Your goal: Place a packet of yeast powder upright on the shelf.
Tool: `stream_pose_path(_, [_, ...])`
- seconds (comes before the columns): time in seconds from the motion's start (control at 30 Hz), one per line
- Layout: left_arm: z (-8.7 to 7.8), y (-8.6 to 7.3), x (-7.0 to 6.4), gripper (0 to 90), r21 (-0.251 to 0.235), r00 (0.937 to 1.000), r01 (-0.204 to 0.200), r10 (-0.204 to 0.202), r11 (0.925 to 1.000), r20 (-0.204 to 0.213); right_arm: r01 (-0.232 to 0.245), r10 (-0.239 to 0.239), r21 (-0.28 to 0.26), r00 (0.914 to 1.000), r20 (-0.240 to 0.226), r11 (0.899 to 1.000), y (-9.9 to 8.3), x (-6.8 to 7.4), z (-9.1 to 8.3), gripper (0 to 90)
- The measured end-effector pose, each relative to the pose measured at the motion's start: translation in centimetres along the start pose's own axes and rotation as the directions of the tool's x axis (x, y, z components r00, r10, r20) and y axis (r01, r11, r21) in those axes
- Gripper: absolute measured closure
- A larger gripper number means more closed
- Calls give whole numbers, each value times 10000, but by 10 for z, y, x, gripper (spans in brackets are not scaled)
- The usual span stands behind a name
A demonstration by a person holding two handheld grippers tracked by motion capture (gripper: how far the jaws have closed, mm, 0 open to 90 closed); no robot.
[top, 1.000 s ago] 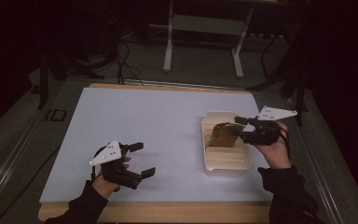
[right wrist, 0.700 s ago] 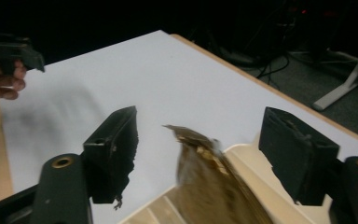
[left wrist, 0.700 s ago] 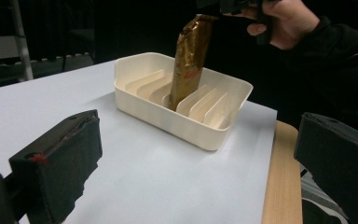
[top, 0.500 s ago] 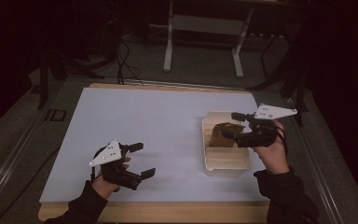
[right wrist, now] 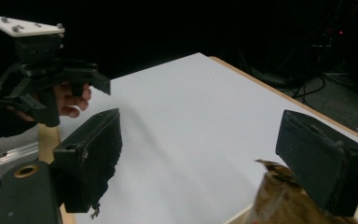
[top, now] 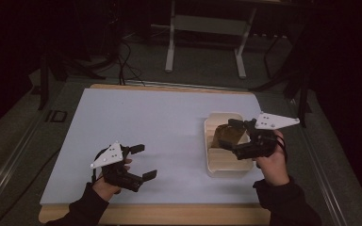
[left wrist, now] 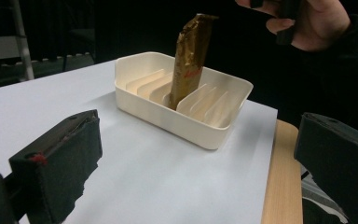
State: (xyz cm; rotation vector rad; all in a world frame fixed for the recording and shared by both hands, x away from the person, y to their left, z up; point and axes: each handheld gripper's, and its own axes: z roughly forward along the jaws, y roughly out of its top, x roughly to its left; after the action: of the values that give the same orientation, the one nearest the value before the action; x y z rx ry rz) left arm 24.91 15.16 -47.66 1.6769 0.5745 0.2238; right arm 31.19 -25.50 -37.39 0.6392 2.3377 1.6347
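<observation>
Dim room, black bkgd, table (top: pixel 160 122) evenly lit from above, soft shadows, slight blur, no glare

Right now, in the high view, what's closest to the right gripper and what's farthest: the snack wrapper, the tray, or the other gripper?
1. Snack wrapper, right at the right gripper.
2. Tray, just under it.
3. Left gripper, far across the table's near left.

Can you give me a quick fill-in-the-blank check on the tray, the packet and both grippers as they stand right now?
1. The gold packet stands on end in the ribbed cream ____.
2. The right gripper has its jaws ____, with nothing clamped between them.
3. The left gripper hovers above the ____ mat, away from the tray.

Missing words: tray; open; white
</observation>
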Motion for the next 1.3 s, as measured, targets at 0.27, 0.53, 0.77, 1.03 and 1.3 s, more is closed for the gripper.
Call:
stream_pose_path(0.27, [0, 0, 0, 14, 6, 10000, 0, 0, 10000, -4, 22, -30, -223, 9993, -367, 9997, -10, 22, 3, 142])
stream_pose_path(0.53, [0, -1, 0, 14, 36, 10000, -3, 3, 10000, 11, 120, -134, -175, 9967, -805, 9998, -22, 44, 7, 145])
stream_pose_path(0.77, [-1, 0, 0, 14, -10, 10000, -20, 20, 10000, -11, 20, -35, -164, 9953, -964, 9999, -36, 56, 9, 147])
stream_pose_path(1.03, [-1, 0, -1, 14, 9, 10000, -15, 15, 10000, -14, -55, 50, -48, 9956, -938, 10000, -53, 65, 8, 147])
stream_pose_path(1.3, [0, -1, -1, 14, 26, 10000, -30, 30, 10000, -1, -165, 196, 272, 9931, -1160, 9995, -72, 70, 10, 147])
